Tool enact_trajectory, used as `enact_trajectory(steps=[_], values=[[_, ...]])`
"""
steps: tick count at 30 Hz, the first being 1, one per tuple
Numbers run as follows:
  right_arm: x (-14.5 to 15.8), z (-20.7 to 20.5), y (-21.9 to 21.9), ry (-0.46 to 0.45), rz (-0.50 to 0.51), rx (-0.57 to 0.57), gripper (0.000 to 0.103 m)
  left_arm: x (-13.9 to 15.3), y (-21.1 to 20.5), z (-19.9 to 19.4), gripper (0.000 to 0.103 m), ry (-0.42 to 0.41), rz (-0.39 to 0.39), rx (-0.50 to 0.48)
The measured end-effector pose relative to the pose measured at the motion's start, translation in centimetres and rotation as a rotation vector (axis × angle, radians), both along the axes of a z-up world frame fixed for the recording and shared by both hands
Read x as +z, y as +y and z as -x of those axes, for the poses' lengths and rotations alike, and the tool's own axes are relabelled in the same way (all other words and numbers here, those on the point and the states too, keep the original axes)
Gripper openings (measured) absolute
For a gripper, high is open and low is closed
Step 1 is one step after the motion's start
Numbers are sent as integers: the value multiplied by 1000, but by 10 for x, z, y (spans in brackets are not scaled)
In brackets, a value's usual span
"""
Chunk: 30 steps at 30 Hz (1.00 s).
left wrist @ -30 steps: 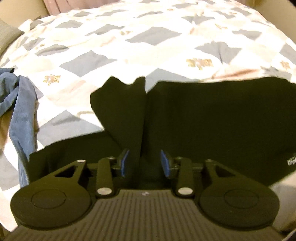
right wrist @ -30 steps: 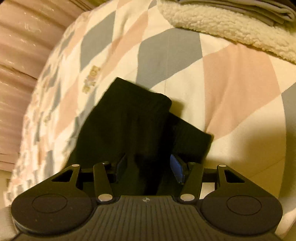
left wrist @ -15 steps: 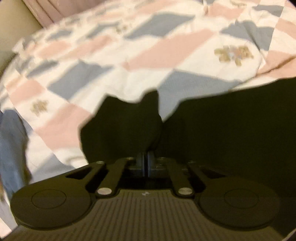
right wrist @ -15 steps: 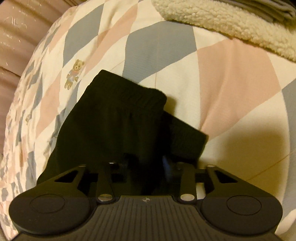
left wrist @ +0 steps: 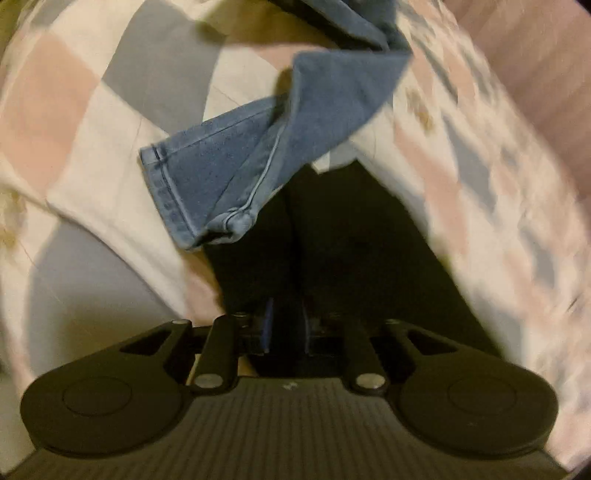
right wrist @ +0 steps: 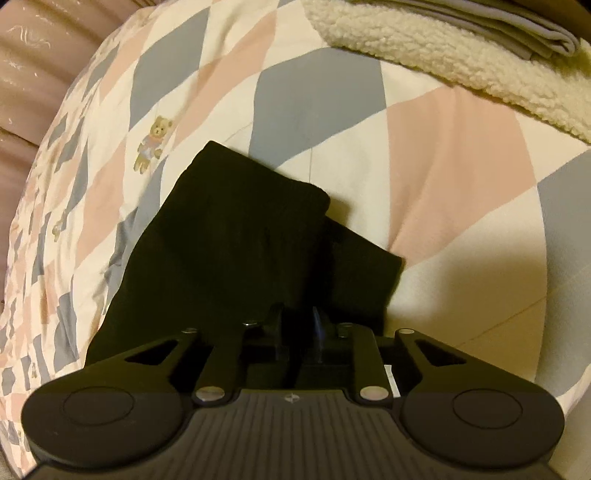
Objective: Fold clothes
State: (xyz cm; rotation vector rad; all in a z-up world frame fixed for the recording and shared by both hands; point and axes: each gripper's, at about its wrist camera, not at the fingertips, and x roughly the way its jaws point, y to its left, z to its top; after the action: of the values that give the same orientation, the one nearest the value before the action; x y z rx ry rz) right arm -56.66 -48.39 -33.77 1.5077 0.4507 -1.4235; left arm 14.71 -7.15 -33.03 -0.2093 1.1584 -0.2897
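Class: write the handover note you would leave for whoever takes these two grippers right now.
Left gripper: shut on the black garment, beside the blue jeans.
Right gripper: shut on the same black garment; its ribbed ends lie on the patchwork quilt.
Nearby: a fleece blanket with grey folded fabric on top.
Done: both ends gripped.
Left: finish folding the garment; the jeans lie unfolded.
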Motion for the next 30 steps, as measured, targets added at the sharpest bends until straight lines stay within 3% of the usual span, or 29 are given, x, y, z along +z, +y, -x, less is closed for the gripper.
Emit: enact_trajectory(steps=[2, 4, 14, 18, 20, 21, 23, 24, 25, 26, 30], values=[[2, 1, 3, 0, 1, -6, 34, 0, -5, -1, 29, -7, 12, -30], [2, 5, 7, -16, 7, -26, 40, -4, -12, -3, 29, 5, 12, -63], [-8, 43, 29, -249, 101, -222, 42, -21, -28, -28, 32, 71, 1, 5], [-14, 43, 23, -266, 126, -204, 43, -19, -38, -26, 22, 62, -55, -73], [-17, 38, 17, -228, 108, -182, 43, -19, -40, -23, 25, 66, -68, -108], [-20, 36, 14, -216, 98, -171, 42, -21, -42, -23, 28, 67, -73, -116], [-21, 31, 9, -174, 79, -144, 18, -23, -48, -22, 28, 60, -90, -130], [-18, 28, 8, -143, 76, -117, 13, -21, -51, -22, 9, 50, -103, -142], [-13, 27, 7, -128, 84, -95, 6, -19, -54, -22, 1, 31, -115, -163], [-7, 26, 7, -118, 93, -73, 0, -13, -58, -22, 1, 7, -125, -188], [34, 23, 7, -114, 156, -18, 0, 22, -57, -20, 1, -105, -96, -241]])
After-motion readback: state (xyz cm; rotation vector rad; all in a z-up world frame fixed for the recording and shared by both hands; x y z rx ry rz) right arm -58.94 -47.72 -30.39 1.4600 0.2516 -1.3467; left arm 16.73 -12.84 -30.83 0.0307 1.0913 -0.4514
